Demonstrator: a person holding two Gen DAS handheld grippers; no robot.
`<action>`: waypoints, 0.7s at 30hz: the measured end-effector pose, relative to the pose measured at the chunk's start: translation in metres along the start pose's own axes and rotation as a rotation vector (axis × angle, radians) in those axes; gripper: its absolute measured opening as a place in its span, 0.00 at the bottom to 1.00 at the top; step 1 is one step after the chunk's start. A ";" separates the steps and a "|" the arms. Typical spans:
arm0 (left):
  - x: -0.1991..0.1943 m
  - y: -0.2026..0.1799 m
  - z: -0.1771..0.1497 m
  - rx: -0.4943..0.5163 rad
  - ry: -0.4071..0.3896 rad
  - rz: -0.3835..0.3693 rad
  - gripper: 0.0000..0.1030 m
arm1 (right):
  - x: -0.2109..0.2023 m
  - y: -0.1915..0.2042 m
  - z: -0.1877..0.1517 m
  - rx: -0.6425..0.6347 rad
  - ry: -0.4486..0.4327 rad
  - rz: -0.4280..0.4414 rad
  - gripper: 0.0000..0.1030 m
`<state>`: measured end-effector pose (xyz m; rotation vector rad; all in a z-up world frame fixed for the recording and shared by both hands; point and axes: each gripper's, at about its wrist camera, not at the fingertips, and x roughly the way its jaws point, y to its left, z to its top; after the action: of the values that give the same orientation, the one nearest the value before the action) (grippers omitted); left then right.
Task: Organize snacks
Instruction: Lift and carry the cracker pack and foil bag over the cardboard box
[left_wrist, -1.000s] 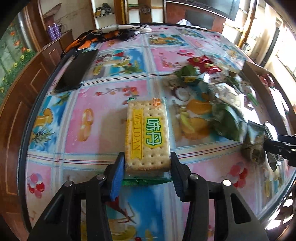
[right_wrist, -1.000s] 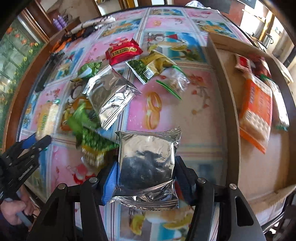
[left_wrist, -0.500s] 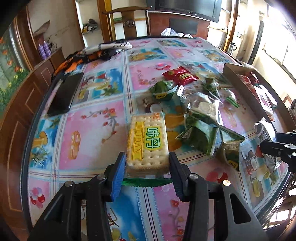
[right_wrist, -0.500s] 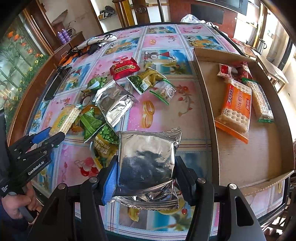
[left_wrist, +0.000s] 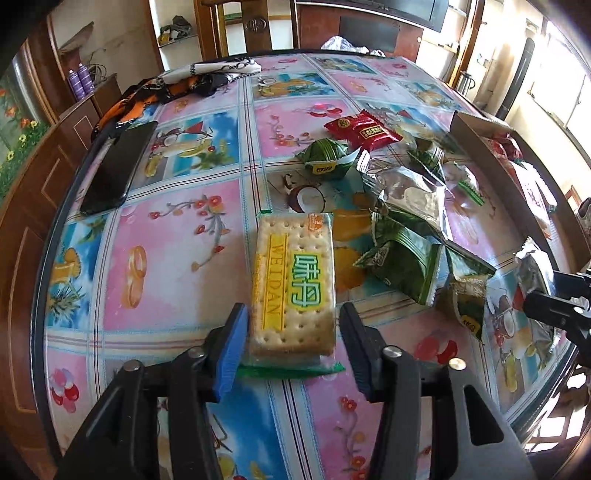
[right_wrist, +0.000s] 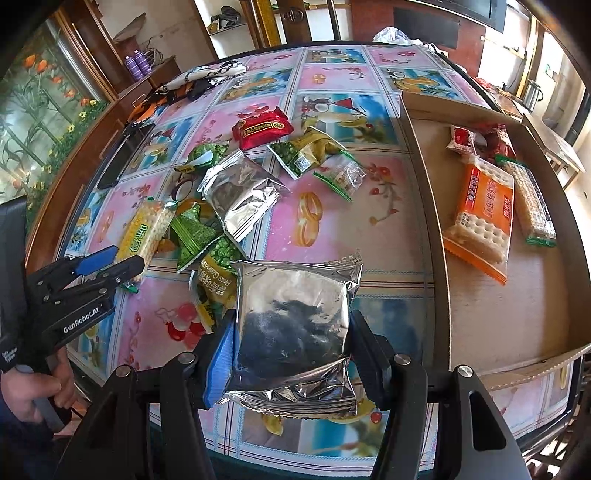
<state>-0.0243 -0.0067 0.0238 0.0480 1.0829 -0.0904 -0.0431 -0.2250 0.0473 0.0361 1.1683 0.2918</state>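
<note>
Two grippers work over a round table (right_wrist: 332, 206) covered with a fruit-print cloth. The left gripper (left_wrist: 291, 332) has its jaws opening around one cracker pack (left_wrist: 293, 280) printed "WEIDAN" on a yellow band, with green Chinese characters beside it; the pack lies between the blue-faced fingers (left_wrist: 231, 350), with a thin gap showing at each side, so the pads no longer press it. In the right wrist view a hand (right_wrist: 35, 391) grips that tool's handle, whose side reads "GenRobot.AI".

The right gripper (right_wrist: 291, 354) holds one silver foil pouch (right_wrist: 295, 325) by its lower part, fingers narrowed onto its sides, raised above the table's near edge (no print shows on it).

Loose on the cloth I count one more silver foil pouch (right_wrist: 243, 195), one red packet (right_wrist: 262, 127) with a gold label too small to read, one round green packet (right_wrist: 203, 157), one green-and-yellow packet with a QR code (right_wrist: 306, 153), one small clear bag (right_wrist: 343, 175), and two or three green packets near the middle (right_wrist: 192, 236), one reading "Peas".

The cardboard tray (right_wrist: 436, 229) at the right contains four snacks: one orange cracker pack (right_wrist: 480, 214), one long green-ended cracker pack (right_wrist: 532, 206), and two red packets (right_wrist: 461, 138) at the far end. One black phone (left_wrist: 114, 170) lies at the table's left edge.
</note>
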 end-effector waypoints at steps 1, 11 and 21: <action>0.003 0.000 0.003 0.002 0.002 0.003 0.51 | 0.000 -0.001 0.000 0.002 0.000 -0.001 0.61; 0.018 0.006 0.012 -0.023 0.005 0.027 0.43 | -0.004 -0.010 -0.004 0.016 -0.007 -0.010 0.61; -0.014 -0.012 0.004 0.035 -0.088 0.065 0.43 | -0.002 -0.006 0.000 -0.002 -0.007 0.005 0.61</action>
<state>-0.0285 -0.0187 0.0384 0.1098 0.9910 -0.0528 -0.0424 -0.2313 0.0485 0.0383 1.1609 0.2973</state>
